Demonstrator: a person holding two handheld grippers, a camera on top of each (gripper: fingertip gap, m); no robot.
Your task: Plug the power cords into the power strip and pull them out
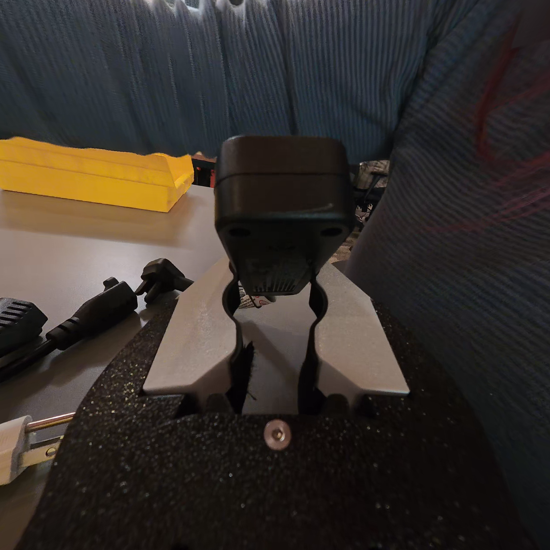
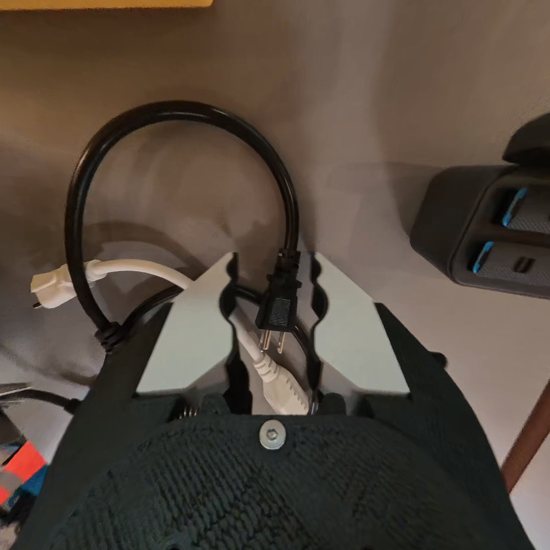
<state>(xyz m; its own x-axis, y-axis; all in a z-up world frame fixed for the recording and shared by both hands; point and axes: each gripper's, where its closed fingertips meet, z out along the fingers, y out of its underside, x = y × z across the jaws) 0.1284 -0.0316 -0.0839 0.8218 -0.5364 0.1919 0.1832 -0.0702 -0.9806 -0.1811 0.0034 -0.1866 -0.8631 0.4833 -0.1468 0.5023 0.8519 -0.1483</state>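
While the left gripper (image 1: 273,285) clamps the near end of the black power strip (image 1: 281,205) and holds it lifted off the table (image 1: 89,247), the right gripper (image 2: 273,279) hangs over the cords with jaws released, straddling the black plug (image 2: 278,309) without gripping it. Judged: the plug body is rigid and ribbed, so take it there, not on the two bare prongs or the stiff looped black cable (image 2: 178,113). A white cord (image 2: 134,266) lies crossed under the black one; snagging is likely. The power strip looks blocky, matte and light enough for one grip.
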